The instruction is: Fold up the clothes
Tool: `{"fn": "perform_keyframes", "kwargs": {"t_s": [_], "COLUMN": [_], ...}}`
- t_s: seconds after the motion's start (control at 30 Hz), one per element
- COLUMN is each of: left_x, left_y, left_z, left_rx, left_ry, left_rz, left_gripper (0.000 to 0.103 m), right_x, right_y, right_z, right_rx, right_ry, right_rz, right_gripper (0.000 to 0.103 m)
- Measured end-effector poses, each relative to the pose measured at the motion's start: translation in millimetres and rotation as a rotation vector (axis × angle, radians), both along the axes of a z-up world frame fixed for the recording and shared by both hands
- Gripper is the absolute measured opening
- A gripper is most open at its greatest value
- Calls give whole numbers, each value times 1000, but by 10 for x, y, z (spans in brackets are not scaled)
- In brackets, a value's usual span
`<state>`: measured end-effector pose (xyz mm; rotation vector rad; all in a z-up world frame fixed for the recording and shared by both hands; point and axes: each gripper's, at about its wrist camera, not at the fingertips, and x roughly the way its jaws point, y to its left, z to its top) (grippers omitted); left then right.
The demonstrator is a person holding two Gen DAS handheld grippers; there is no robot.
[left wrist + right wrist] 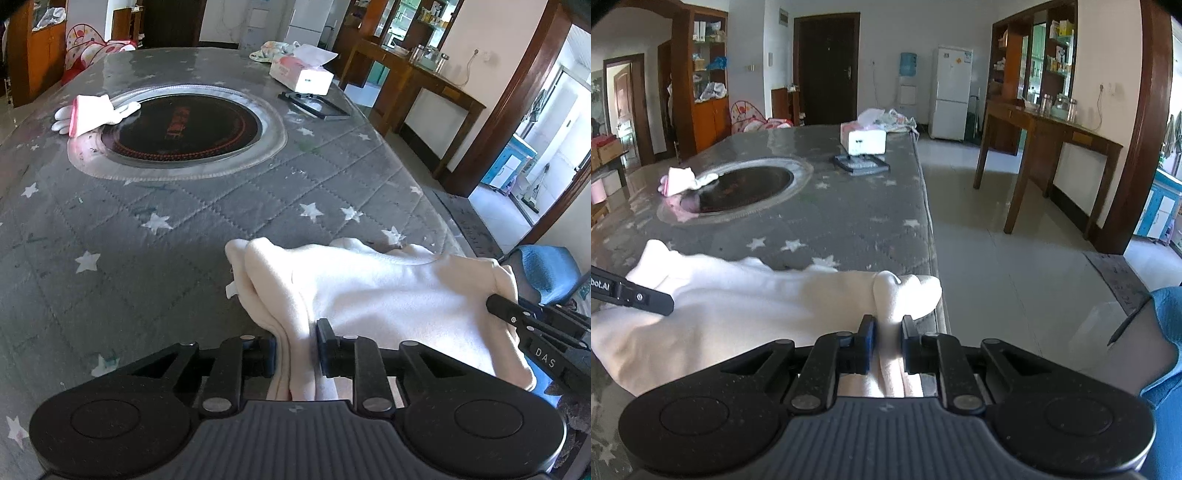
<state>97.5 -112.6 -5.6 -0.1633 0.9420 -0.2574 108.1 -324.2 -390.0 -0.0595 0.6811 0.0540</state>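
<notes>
White garment (pixel 388 295) at table edge (pixel 932 236), pinched by left gripper (pixel 295 350) and right gripper (pixel 888 341)

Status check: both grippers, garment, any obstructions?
Left gripper shut on white garment; right gripper shut on it too. Garment bunched at near table edge. Nothing blocking ahead.

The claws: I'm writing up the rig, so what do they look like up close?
Both the left claw and right claw are matte black linkage arms with silver pivot pins, dark blue finger pads, two round discs and a ribbed grey housing. White lettering marks their sides.
</notes>
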Motion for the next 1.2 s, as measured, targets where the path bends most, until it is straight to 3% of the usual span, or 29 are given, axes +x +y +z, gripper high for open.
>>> {"fn": "perform_keyframes", "kwargs": {"t_s": [0.3,0.5,0.73,0.97,1.2], "left_x": [-3,-15,-63,-139,-222], "left_y": [5,47,83,125,157], "left_z": [-22,-21,7,51,48], "left_rx": [23,31,44,58,95], "left_ry": [-5,-3,-8,-26,-40], "left_rz": [7,18,18,14,2], "left_gripper": [43,52,57,61,64], "right_x": [21,14,-8,-56,-145], "right_y": [-22,-32,-20,21,82], "right_z": [-62,-69,-46,18,38], "right_rx": [-6,-11,-22,-34,-32], "right_ry": [28,40,45,32,24], "right_rz": [-19,-26,-36,-48,-35], "right_gripper": [28,47,78,90,94]}}
